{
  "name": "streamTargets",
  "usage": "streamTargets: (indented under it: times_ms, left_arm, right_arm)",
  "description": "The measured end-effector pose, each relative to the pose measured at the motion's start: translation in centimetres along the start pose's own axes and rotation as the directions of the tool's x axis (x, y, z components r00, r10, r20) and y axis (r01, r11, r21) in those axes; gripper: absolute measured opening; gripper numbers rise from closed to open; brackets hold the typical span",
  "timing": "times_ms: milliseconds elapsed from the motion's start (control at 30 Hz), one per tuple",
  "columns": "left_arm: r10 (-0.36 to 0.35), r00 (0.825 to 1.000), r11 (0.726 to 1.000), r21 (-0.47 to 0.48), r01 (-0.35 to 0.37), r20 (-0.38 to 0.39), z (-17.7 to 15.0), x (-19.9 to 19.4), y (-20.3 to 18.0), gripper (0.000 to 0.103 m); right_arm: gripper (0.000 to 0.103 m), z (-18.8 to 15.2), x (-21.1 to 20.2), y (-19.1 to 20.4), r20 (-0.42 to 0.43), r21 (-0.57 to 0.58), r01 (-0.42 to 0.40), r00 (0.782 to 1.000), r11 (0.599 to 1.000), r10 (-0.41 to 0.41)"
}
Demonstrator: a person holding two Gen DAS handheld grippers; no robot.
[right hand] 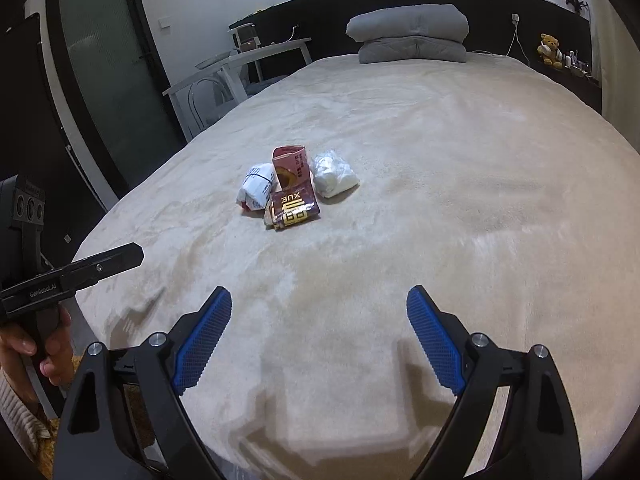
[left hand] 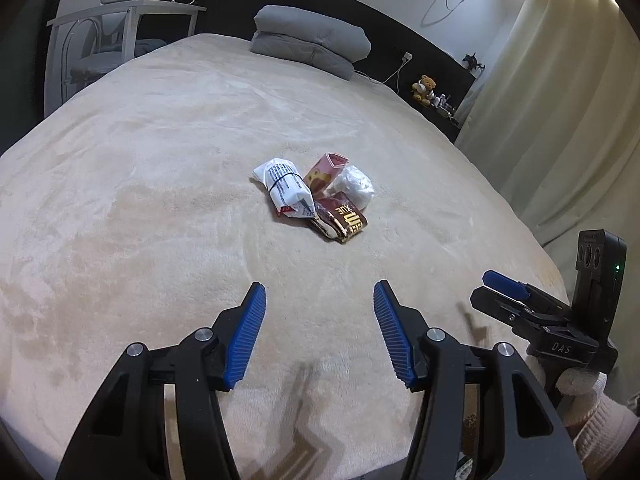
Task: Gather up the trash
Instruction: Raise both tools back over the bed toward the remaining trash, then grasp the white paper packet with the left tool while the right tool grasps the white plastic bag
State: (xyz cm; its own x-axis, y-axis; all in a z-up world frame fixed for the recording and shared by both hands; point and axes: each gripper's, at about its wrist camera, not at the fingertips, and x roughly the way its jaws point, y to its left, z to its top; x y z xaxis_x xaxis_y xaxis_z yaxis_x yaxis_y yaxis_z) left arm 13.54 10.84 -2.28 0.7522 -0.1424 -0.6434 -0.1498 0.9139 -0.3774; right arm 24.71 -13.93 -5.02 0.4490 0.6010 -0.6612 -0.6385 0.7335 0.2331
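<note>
Four pieces of trash lie bunched together mid-bed: a white printed wrapper (left hand: 285, 186), a pink snack pouch (left hand: 323, 172), a dark red packet (left hand: 340, 222) and a crumpled clear bag (left hand: 354, 186), all touching or overlapping. They look light, thin and crinkly, likely slippery; a pinch on a raised, creased edge or the pouch's upstanding top should hold best. They rest on the plush beige bed (left hand: 160, 160). The left gripper (left hand: 320, 294) and right gripper (right hand: 319, 298) hover nearer the bed's edge, well short of the pile, jaws apart and empty.
</note>
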Motion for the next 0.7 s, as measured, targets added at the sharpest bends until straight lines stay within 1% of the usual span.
streamTargets:
  times_ms: [133, 233, 400, 600, 700]
  left_arm:
    - [-0.007, 1.000, 0.999, -0.037, 0.007, 0.006, 1.4, 1.1, 1.0, 0.055]
    - [-0.008, 1.000, 0.999, -0.047, 0.009, 0.015, 2.4, 1.7, 1.4, 0.055]
    - [-0.030, 0.999, 0.997, -0.070, 0.031, 0.023, 4.0, 3.3, 2.2, 0.055]
    - [-0.057, 0.998, 0.990, -0.130, 0.058, 0.012, 5.7, 5.9, 3.7, 0.055]
    - [-0.080, 0.997, 0.986, -0.150, 0.078, -0.004, 6.3, 7.4, 4.3, 0.055]
  right_arm:
    - [0.088, 1.5, 1.9, -0.3, 0.006, 0.020, -0.006, 1.000, 1.000, 0.006]
    - [0.088, 2.6, 3.5, -0.5, 0.014, 0.027, -0.004, 1.000, 1.000, 0.004]
    - [0.088, 4.4, 6.2, -1.1, 0.025, 0.046, 0.001, 1.000, 0.999, -0.003]
    - [0.087, 6.2, 9.0, -2.3, 0.037, 0.107, -0.014, 0.999, 0.994, 0.010]
    - [0.084, 6.9, 10.3, -3.0, 0.036, 0.150, -0.034, 0.999, 0.988, 0.028]
